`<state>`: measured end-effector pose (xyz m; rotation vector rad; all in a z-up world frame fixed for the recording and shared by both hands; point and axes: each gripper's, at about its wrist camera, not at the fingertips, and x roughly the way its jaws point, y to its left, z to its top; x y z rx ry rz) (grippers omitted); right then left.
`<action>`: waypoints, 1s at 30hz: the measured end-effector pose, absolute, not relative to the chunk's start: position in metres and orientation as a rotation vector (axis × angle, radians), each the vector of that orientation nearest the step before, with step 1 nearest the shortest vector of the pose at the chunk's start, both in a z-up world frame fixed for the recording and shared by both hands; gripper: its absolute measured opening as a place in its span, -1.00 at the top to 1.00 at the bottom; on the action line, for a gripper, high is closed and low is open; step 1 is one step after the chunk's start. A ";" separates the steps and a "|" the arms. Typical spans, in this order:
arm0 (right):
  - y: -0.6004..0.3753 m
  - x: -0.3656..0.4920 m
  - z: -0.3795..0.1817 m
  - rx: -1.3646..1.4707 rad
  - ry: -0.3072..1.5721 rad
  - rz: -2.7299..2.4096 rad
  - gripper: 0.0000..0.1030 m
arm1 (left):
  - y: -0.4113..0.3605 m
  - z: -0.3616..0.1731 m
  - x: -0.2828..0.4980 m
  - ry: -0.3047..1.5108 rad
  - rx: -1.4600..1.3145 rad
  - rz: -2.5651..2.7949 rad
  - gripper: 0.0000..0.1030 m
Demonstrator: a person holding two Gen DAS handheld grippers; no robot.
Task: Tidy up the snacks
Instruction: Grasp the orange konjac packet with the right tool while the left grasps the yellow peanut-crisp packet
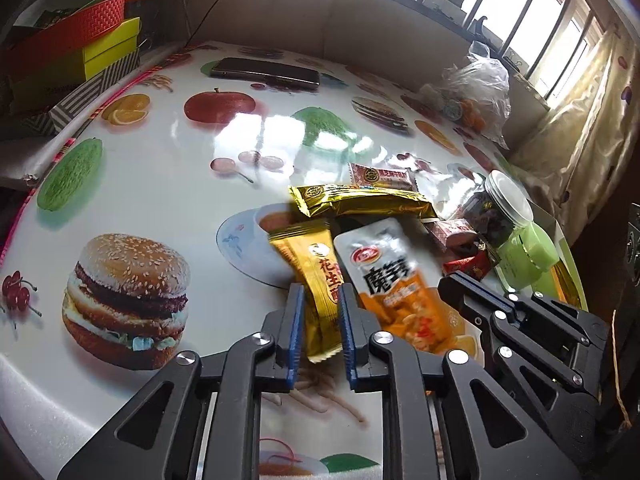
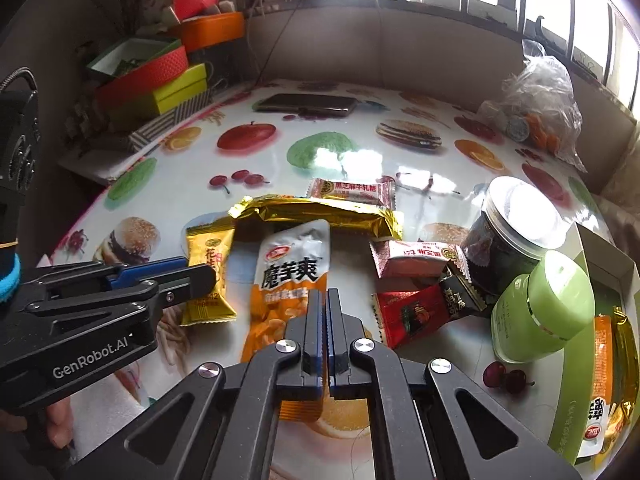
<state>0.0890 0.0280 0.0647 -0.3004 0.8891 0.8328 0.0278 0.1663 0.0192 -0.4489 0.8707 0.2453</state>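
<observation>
Snacks loose: gold packets [image 2: 210, 276] 2 | pink packets [image 2: 412, 258] 2 | jars [image 2: 508, 236] 2

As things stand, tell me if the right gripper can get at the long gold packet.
Probably not directly: the right gripper is shut on the orange-and-white pouch, which lies between it and the long gold packet.

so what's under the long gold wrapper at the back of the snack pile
The long gold wrapper lies over the top edge of the white and orange pouch, with printed tablecloth around it. Whatever lies directly beneath its middle is covered.
</observation>
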 end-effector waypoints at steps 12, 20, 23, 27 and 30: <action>0.028 0.087 0.051 -0.211 1.030 0.934 0.00 | 0.171 0.018 0.026 0.879 -0.461 0.245 0.67; 0.055 0.063 0.046 -0.454 0.955 0.894 -0.15 | 0.180 0.013 0.033 0.903 -0.500 0.257 -0.02; 0.050 0.066 0.046 -0.423 0.961 0.876 -0.01 | 0.181 0.015 0.034 0.891 -0.499 0.252 -0.02; 0.047 0.067 0.047 -0.421 0.948 0.866 0.23 | 0.177 0.010 0.042 0.931 -0.464 0.239 -0.02; 0.044 0.066 0.047 -0.412 0.942 0.861 0.31 | 0.175 0.011 0.043 0.930 -0.436 0.255 -0.02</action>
